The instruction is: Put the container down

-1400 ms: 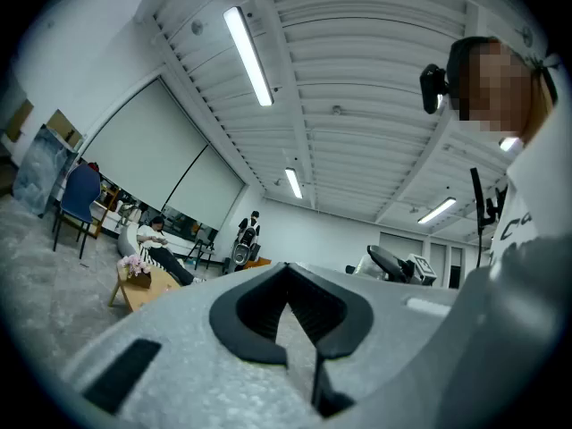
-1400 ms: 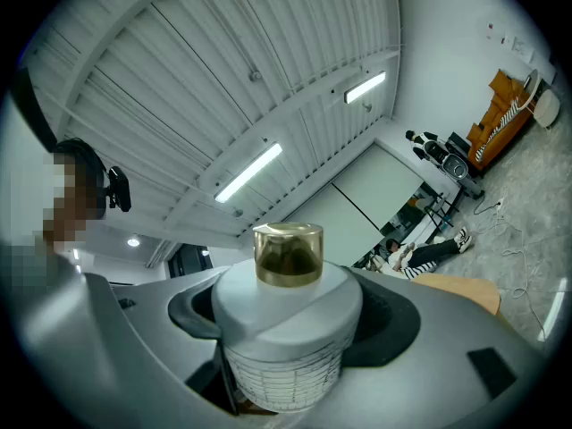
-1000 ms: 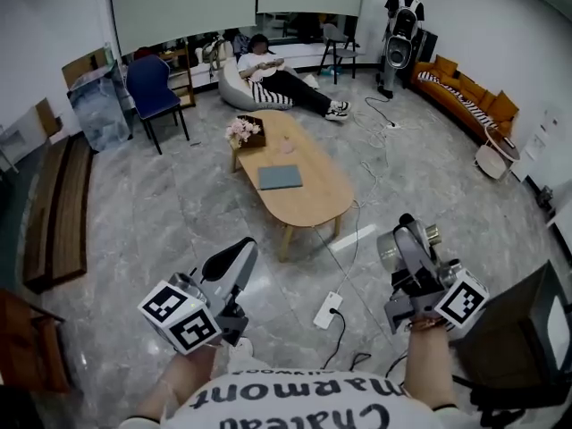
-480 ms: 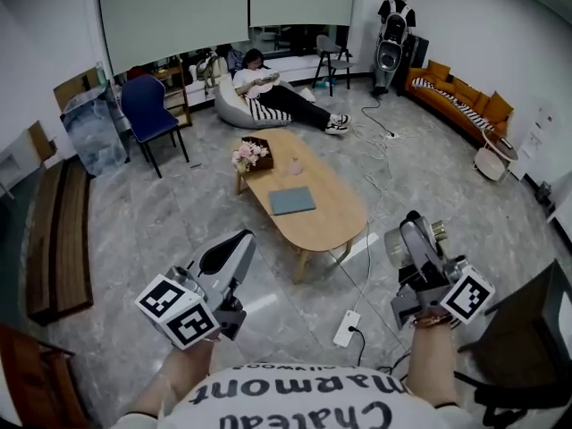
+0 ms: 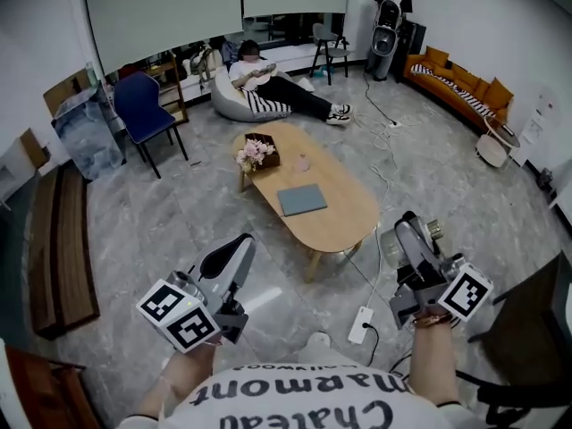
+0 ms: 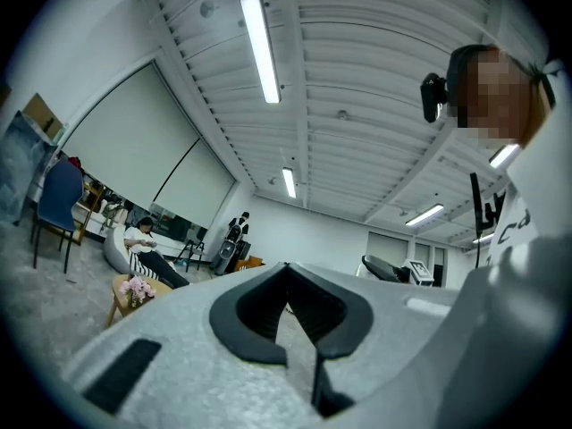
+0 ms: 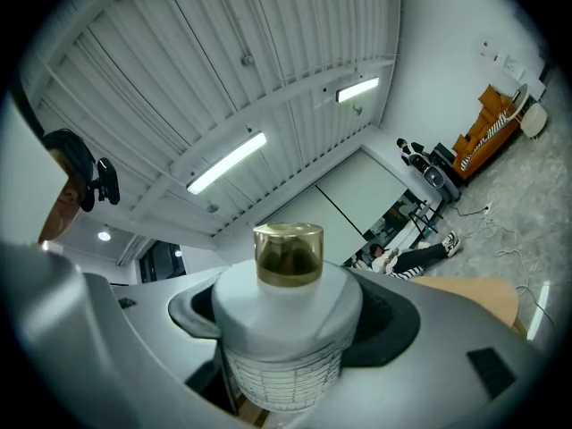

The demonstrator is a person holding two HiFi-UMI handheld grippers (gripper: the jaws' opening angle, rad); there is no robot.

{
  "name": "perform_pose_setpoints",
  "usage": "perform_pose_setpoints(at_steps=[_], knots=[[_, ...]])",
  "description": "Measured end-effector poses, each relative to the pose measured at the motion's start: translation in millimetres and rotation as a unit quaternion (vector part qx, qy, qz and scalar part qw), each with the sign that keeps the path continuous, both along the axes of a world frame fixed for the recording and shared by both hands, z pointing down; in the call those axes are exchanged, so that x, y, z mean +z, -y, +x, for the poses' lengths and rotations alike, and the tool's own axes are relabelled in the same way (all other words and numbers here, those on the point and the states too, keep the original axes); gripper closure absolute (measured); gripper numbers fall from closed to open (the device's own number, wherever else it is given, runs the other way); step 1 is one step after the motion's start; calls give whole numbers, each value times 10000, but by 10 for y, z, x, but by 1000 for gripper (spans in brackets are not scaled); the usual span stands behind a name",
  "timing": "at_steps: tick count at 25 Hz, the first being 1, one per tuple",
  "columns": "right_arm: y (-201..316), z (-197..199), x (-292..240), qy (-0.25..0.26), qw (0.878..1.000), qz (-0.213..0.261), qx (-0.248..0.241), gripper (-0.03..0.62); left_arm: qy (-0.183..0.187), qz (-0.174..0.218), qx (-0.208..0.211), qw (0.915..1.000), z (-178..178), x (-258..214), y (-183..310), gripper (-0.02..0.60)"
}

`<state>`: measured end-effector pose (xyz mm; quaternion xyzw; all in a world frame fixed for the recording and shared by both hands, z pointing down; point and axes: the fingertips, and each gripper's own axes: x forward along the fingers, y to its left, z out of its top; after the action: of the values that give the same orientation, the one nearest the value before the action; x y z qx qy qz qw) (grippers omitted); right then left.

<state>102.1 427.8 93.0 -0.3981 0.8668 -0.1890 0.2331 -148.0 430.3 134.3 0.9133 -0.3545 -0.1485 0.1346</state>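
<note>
The container (image 7: 286,329), a white bottle with a clear ribbed lower body and a gold cap (image 7: 288,256), sits in the lower middle of the right gripper view. There the right gripper (image 5: 409,232) has its two jaws closed against the bottle's sides, pinching it. The cap points up toward the ceiling lights. In the head view the container shows as a pale round shape at the lower right of the frame. It is held in the air over the grey marble floor (image 5: 179,222), off the near right end of the table and not resting on anything.

The left gripper (image 6: 290,311) is at the lower left of the head view, also held over the floor. In its own view the dark pads are pressed together with nothing between them.

The oval wooden table (image 5: 335,217) lies in the middle of the head view. It bears a flat grey pad (image 5: 302,199) and, at its far end, a box of pink flowers (image 5: 257,153). A white power strip (image 5: 362,324) lies on the floor below the table, between the two grippers.

Toward the top of the frame a person reclines on a beanbag (image 5: 268,83). A blue chair (image 5: 143,105) stands at the upper left and an orange sofa (image 5: 456,83) at the upper right.
</note>
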Motion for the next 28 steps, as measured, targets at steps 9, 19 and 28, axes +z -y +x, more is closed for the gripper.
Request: perform_pose_setpoints(at_steps=[9,19,28], knots=[[1068,61,158,-87,9998,-148,-131,249,136,-132,-109,9998,59,135,951,568],[2572,275,72,-180,9986,33,-503,249,52,-78,-322,9994,392,117,2340,568],[3521,428,100,-178,9969,98,-759,249,-74,5,-650,9979,507,144,3128,568]])
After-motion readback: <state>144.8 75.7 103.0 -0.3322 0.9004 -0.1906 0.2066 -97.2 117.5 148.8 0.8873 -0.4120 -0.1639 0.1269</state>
